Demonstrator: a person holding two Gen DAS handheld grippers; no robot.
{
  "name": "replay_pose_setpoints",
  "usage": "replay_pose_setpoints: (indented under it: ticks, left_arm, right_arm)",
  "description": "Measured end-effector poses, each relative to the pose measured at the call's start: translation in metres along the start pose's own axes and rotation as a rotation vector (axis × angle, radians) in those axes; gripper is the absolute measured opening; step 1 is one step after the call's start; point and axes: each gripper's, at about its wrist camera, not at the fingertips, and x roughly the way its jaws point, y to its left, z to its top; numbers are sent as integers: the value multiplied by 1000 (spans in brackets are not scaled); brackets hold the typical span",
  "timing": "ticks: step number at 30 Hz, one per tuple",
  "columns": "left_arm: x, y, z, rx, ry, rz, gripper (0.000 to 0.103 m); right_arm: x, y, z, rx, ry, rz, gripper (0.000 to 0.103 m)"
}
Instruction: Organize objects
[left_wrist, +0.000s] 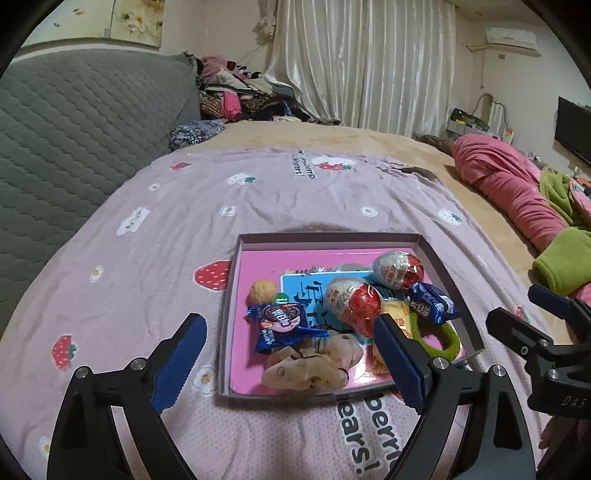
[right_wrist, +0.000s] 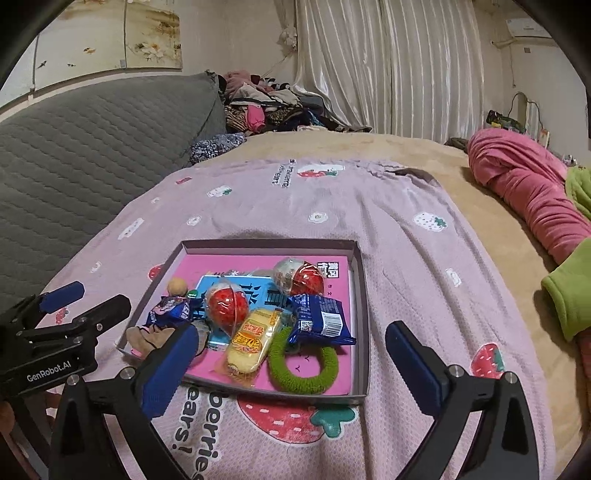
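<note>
A shallow grey box with a pink floor lies on a pink strawberry blanket. It holds two foil eggs, a walnut, two blue snack packets, a yellow cake packet, a green hair tie and a beige scrunchie. My left gripper is open and empty, just short of the box's near edge. My right gripper is open and empty over the box's near edge.
The blanket covers a tan bed. A grey quilted headboard stands at the left. Pink and green clothes lie at the right. A clothes pile sits at the back.
</note>
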Motion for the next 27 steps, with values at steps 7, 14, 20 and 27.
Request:
replay_pose_setpoints:
  ticks: [7,14,20,27]
  left_arm:
    - [-35,4,5,12,-23,27,92]
    - [-72,5,10,17,-55,50,92]
    - [-104,7,11,10,-62,60,92]
    - [-145,5,10,23,-96,72,92]
  right_arm:
    - [-24,7,7,-15,-14,-1,102]
    - [-58,18,17,-29,-53,0,102]
    - [-87,27,20,-49,-77,-10,102]
    - [-124,35,22,-72,-105,-11,102]
